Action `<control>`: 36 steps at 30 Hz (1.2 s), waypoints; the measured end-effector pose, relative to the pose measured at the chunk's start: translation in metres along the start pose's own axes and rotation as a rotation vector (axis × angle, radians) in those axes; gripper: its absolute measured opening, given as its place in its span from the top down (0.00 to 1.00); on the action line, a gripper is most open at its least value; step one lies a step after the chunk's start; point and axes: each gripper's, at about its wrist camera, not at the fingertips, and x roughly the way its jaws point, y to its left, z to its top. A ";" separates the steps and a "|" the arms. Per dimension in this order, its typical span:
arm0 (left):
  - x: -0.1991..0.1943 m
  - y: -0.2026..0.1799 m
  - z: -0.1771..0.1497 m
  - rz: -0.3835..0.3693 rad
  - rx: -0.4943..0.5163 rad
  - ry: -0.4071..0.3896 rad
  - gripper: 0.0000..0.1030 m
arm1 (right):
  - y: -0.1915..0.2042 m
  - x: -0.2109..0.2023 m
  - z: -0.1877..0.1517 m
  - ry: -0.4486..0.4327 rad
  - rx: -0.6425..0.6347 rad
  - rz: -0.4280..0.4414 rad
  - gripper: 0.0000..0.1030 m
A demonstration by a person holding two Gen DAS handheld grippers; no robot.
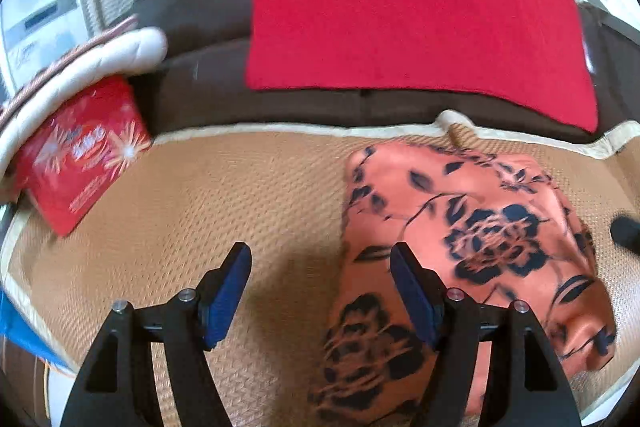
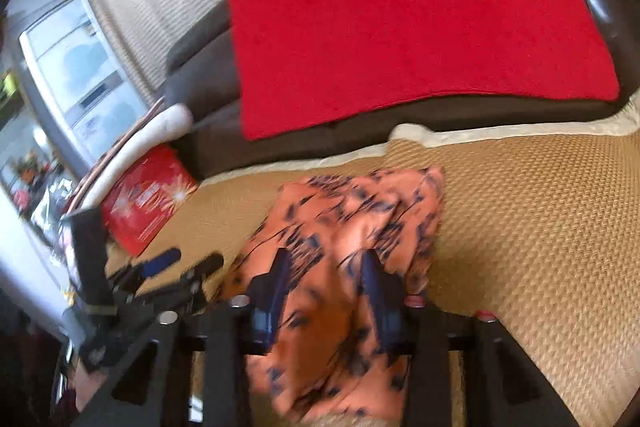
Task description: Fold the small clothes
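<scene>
An orange garment with a dark blue flower print [image 1: 472,239] lies partly folded on a woven tan mat [image 1: 240,195]. My left gripper [image 1: 320,255] is open and empty above the mat, at the garment's left edge. In the right wrist view the garment [image 2: 352,219] is blurred and runs between the blue pads of my right gripper [image 2: 326,259]. Those pads stand apart with cloth bunched between them; whether they pinch it I cannot tell. The left gripper [image 2: 184,263] shows at the left of that view.
A red cloth [image 1: 408,11] lies flat on a dark brown sofa seat [image 1: 200,27] behind the mat. A red printed box [image 1: 80,151] and a white padded roll [image 1: 92,59] sit at the mat's left. A window [image 2: 76,67] is far left.
</scene>
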 end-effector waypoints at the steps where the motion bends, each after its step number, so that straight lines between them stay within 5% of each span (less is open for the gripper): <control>1: 0.006 -0.001 -0.003 0.004 0.015 0.027 0.29 | 0.005 0.003 -0.007 0.022 -0.017 0.008 0.63; 5: 0.027 -0.018 -0.021 0.027 0.117 0.094 0.29 | -0.013 0.056 -0.043 0.258 0.041 -0.078 0.62; 9: -0.013 -0.013 -0.015 0.003 0.102 0.038 0.29 | -0.011 0.025 -0.039 0.236 0.123 -0.079 0.62; 11: -0.050 -0.006 -0.014 0.007 0.071 -0.014 0.29 | 0.002 -0.012 -0.032 0.182 0.075 -0.100 0.58; 18: -0.203 0.005 0.004 0.036 0.003 -0.285 0.03 | 0.034 -0.152 -0.013 -0.051 0.037 -0.224 0.34; 22: -0.283 0.004 0.003 0.050 -0.018 -0.435 0.00 | 0.062 -0.219 -0.019 -0.159 -0.005 -0.282 0.33; 30: -0.374 -0.008 -0.019 -0.020 0.033 -0.519 0.00 | 0.115 -0.316 -0.037 -0.296 -0.084 -0.341 0.30; 36: -0.408 -0.007 -0.031 -0.034 0.058 -0.557 0.00 | 0.144 -0.346 -0.045 -0.347 -0.137 -0.379 0.28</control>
